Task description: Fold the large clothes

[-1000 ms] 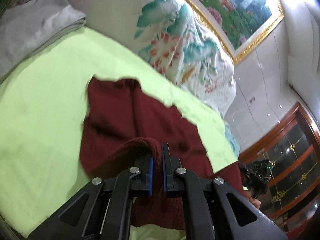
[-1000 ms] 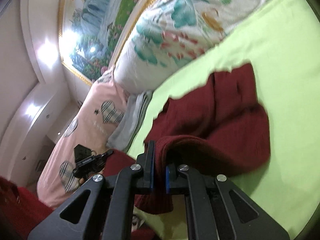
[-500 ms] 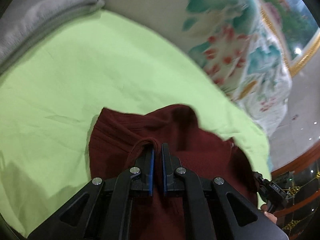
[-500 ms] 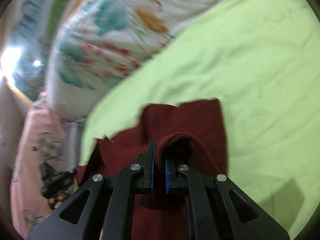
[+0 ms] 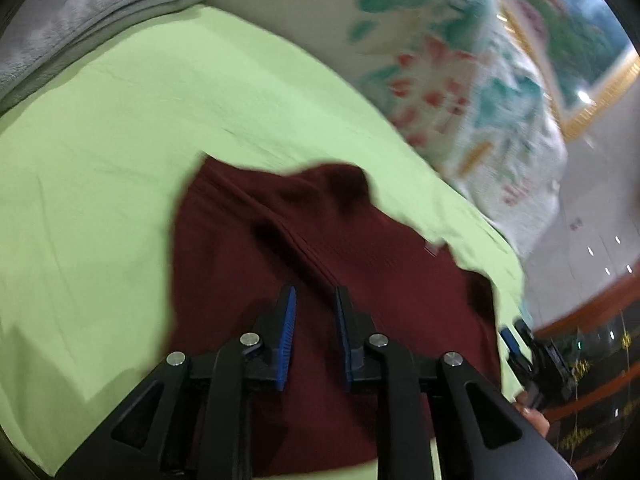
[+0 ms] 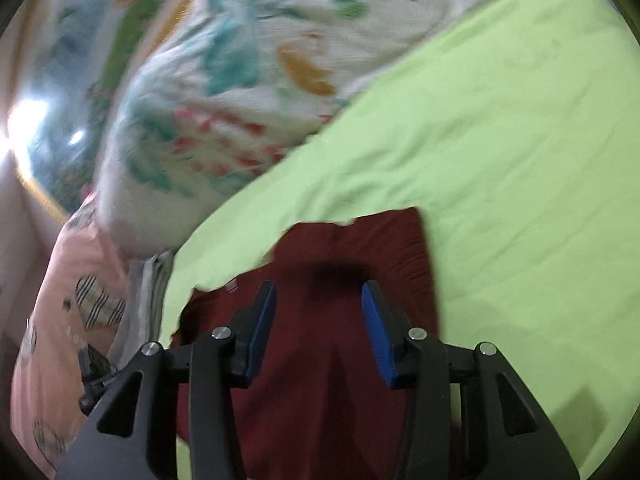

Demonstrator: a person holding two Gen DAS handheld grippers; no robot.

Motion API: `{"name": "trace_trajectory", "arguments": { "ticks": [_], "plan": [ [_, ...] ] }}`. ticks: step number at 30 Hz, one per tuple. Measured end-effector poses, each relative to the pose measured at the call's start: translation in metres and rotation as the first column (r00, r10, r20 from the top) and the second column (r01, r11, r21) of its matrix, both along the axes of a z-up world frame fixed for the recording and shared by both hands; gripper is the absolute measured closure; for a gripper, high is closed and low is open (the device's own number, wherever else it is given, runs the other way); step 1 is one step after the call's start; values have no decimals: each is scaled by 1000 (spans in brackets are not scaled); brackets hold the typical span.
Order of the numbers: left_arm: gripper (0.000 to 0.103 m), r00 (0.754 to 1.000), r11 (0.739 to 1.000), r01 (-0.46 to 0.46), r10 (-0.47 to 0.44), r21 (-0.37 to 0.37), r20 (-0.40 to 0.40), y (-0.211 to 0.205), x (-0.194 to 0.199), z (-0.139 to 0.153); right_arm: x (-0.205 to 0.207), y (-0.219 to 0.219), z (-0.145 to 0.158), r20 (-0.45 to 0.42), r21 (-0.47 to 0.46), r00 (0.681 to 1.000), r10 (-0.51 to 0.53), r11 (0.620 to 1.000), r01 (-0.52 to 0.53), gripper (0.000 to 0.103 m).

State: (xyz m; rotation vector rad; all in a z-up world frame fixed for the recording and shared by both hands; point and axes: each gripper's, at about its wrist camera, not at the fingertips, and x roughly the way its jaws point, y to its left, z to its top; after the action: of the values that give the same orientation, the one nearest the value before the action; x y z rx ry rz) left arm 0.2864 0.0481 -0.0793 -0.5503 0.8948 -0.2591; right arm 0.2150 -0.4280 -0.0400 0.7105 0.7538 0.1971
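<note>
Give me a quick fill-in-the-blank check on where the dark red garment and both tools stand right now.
1. The dark red garment lies on a ____ sheet.
2. The left tool has its jaws ____, gripping nothing.
3. The right tool has jaws spread ____ than the left.
4. Behind the sheet sits a ____-patterned pillow.

Missing words: green; open; wider; floral

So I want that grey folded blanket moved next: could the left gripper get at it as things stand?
Probably yes. The left gripper is open over the maroon garment, and only bare green sheet lies between it and the grey blanket.
</note>
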Motion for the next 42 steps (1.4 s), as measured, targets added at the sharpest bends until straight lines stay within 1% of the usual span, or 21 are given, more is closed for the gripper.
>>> {"name": "trace_trajectory", "arguments": {
  "ticks": [1,3,4,6,8,10,12,14,17,18,21,23,25,28,30,32,33,35,37,39,42],
  "plan": [
    [81,1000,1000,27,-27,2,3,-10,-5,1,-2,15,4,11,-16,999,53,998,-53,56],
    [80,994,994,106,-106,19,-10,-40,-4,-2,1,44,4,-10,-55,987,158,986,-158,56],
    [80,992,992,123,-122,41,-15,-49,0,-4,5,57,1,-28,-73,979,200,977,-202,56],
    [80,993,986,114,-110,118,-40,-60,13,-11,12,67,-5,-63,-101,974,219,969,-225,56],
    [80,996,988,67,-59,136,-59,-49,31,-17,20,60,-13,-113,-132,978,175,973,-189,56],
    [86,998,991,13,-5,130,-63,-29,48,-18,27,37,-27,-168,-118,980,105,985,-126,57],
    [88,995,986,-67,76,150,-59,-3,62,-12,27,19,-31,-142,-65,987,77,994,-87,57],
    [88,987,974,-140,150,179,-47,17,64,-5,24,11,-28,-142,-99,990,15,995,-30,57],
    [84,980,970,-191,198,150,-34,38,52,2,13,2,-20,-125,-112,990,-63,992,49,56],
    [83,979,972,-192,199,133,-36,40,44,2,9,2,-18,-120,-96,990,-69,994,57,56],
    [83,983,981,-168,174,100,-54,33,17,1,-2,15,-10,-88,-66,995,-40,997,35,56],
    [80,987,987,-153,155,58,-38,26,-10,5,-9,31,-1,-55,-64,998,-2,998,-2,56],
    [75,992,992,-125,126,16,-15,17,-39,11,-14,48,5,-29,-66,999,39,997,-41,57],
    [61,995,995,-101,101,-23,0,4,-77,16,-20,70,8,-31,-56,996,89,994,-91,70],
    [49,996,995,-93,92,-42,-11,-1,-98,13,-24,87,7,-45,-48,992,119,992,-121,71],
    [44,996,993,-89,86,-73,-37,-4,-117,5,-28,105,8,-38,-53,988,147,987,-149,71],
    [39,995,992,-85,80,-92,-56,-6,-124,-2,-29,113,8,-36,-57,987,159,985,-161,71],
    [35,993,989,-86,75,-117,-95,-8,-133,-19,-29,132,6,-41,-70,981,187,979,-190,71],
    [35,987,985,-109,91,-136,-130,-6,-134,-34,-26,147,4,-64,-97,977,201,974,-207,71],
    [35,986,975,-141,122,-170,-114,0,-131,-35,-21,156,8,-64,-112,978,201,972,-207,72],
    [34,975,966,-207,191,-156,-110,9,-119,-35,-10,168,17,-28,-123,980,197,972,-199,72]
  ]
}}
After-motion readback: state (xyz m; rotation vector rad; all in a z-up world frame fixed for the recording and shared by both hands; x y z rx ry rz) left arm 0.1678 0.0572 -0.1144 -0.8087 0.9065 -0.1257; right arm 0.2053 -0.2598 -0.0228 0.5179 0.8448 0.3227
